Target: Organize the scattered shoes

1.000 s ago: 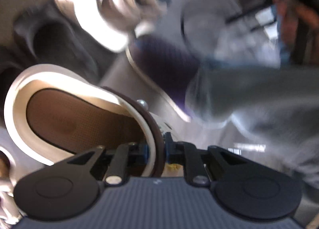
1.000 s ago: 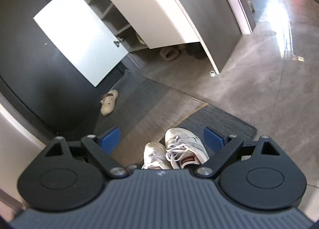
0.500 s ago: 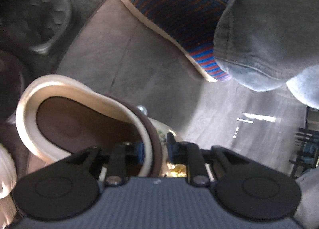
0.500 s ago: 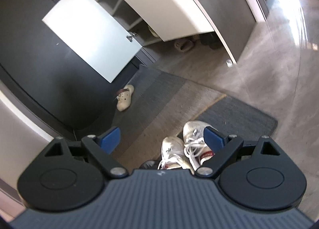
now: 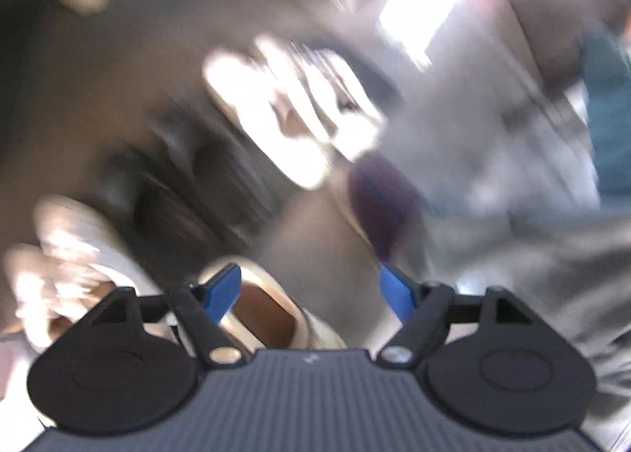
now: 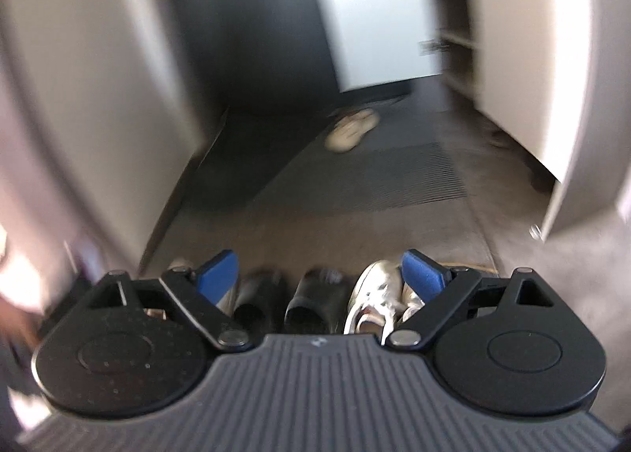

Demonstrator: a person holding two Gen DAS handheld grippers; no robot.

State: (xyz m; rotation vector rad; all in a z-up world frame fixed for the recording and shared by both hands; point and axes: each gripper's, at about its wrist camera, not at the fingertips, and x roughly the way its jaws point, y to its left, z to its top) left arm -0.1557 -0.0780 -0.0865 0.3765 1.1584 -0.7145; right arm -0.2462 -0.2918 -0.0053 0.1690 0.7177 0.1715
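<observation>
The left wrist view is blurred. My left gripper (image 5: 309, 290) has its jaws opening, blue pads wide apart. A cream clog (image 5: 268, 314) with a brown inside lies just below and between them, and neither pad presses on it. A pair of white sneakers (image 5: 284, 113) lies further out, with black slippers (image 5: 197, 176) between. My right gripper (image 6: 319, 274) is open and holds nothing, high above a row of black slippers (image 6: 311, 294) and white sneakers (image 6: 374, 294). A second cream clog (image 6: 351, 129) lies alone on the dark mat (image 6: 355, 184) far ahead.
A person's blue-and-orange slipper (image 5: 378, 207) and jeans leg (image 5: 532, 255) stand right of the left gripper. Another pale shoe (image 5: 67, 255) lies at its left. A shoe cabinet (image 6: 453, 18) with an open white door (image 6: 378, 10) stands beyond the mat. A wall (image 6: 98, 97) runs along the left.
The left gripper's jaws have gone from shut on the cream clog's rim to wide apart, and it has drawn back. The right gripper has risen and rolled; the far clog now lies straight ahead.
</observation>
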